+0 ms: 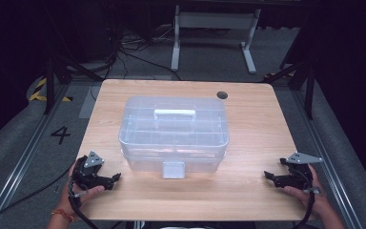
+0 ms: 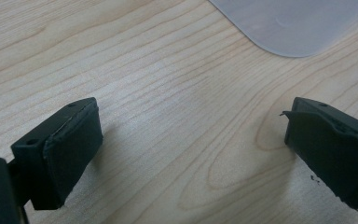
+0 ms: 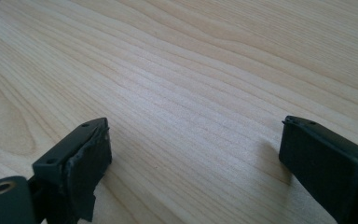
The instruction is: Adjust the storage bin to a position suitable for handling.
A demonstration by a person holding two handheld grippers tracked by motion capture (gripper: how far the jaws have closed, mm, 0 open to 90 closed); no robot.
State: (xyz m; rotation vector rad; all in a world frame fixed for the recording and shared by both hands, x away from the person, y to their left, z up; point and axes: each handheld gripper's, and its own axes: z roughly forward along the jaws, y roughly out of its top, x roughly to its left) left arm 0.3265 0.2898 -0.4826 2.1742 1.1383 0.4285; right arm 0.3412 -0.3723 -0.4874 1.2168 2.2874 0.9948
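A clear plastic storage box (image 1: 174,133) stands shut in the middle of the wooden table (image 1: 257,138), with a white handle (image 1: 174,113) on its lid and a latch (image 1: 174,169) on its near side. My left gripper (image 1: 114,180) rests near the table's front left, pointing right, a little short of the box. My right gripper (image 1: 269,177) lies at the front right, pointing left. In the left gripper view the left gripper (image 2: 193,135) is open over bare wood, and a corner of the box (image 2: 298,23) shows ahead. The right gripper (image 3: 196,149) is open too, nothing between its jaws.
A dark round hole (image 1: 222,94) sits near the table's far right corner. Beyond the table are a white frame (image 1: 214,33), cables on grey floor, and dark stands at both sides.
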